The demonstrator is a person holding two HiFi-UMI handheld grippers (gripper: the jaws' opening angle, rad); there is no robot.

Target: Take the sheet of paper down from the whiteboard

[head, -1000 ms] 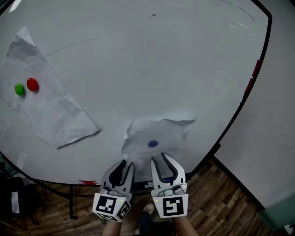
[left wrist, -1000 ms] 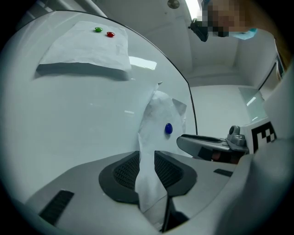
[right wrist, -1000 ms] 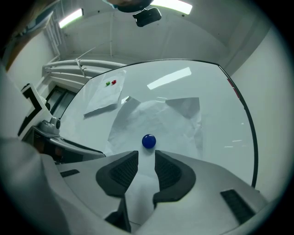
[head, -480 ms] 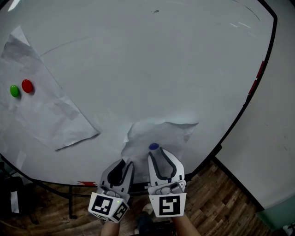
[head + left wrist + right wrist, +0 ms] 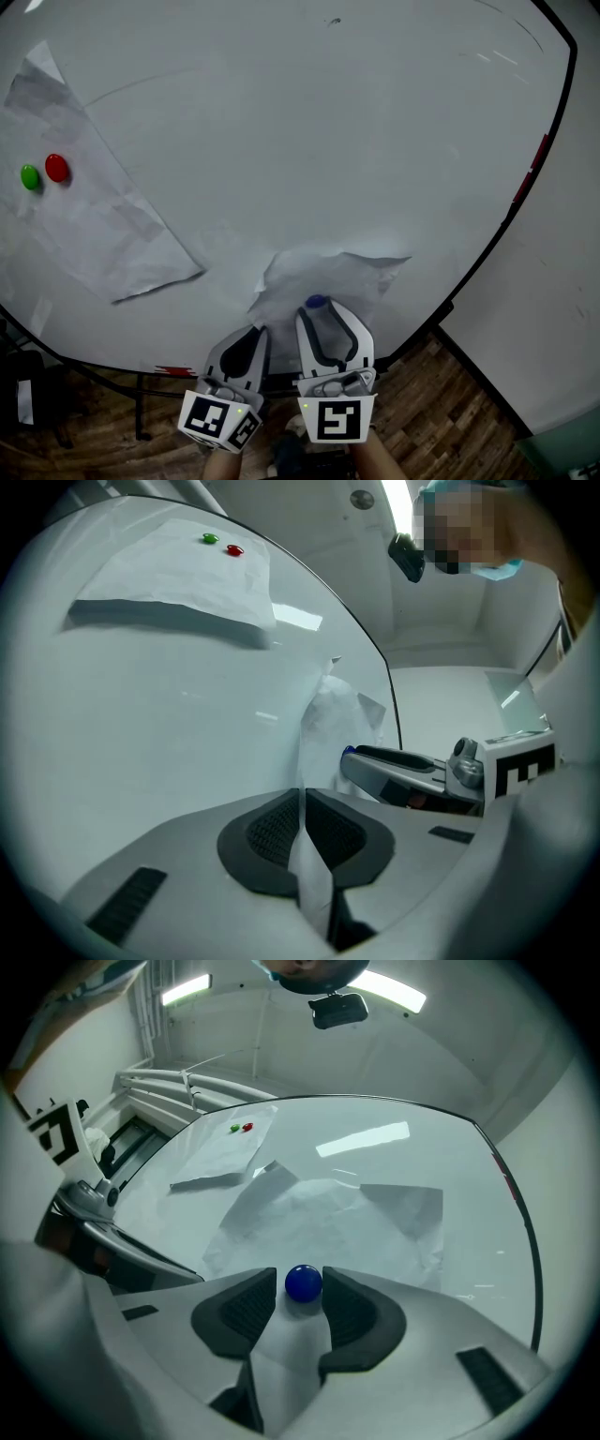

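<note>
A crumpled sheet of paper [image 5: 328, 274] lies on the whiteboard [image 5: 300, 122] near its lower edge, pinned by a blue magnet [image 5: 316, 302]. My left gripper [image 5: 251, 336] is shut on the sheet's lower left edge; a strip of paper [image 5: 314, 874] runs between its closed pads. My right gripper [image 5: 326, 317] sits just to the right, its jaws opening around the blue magnet [image 5: 303, 1282]. The magnet stands between the fingertips with a small gap on its left side. The sheet [image 5: 328, 1208] spreads out beyond the magnet.
A second, larger sheet [image 5: 94, 216] hangs at the board's left under a green magnet [image 5: 31, 176] and a red magnet [image 5: 57, 167]. The board's black rim [image 5: 525, 187] curves down the right side. Wooden floor [image 5: 450, 412] shows below.
My right gripper has slid up the board to the blue magnet and its jaws have widened around it. The left gripper has kept its hold on the paper.
</note>
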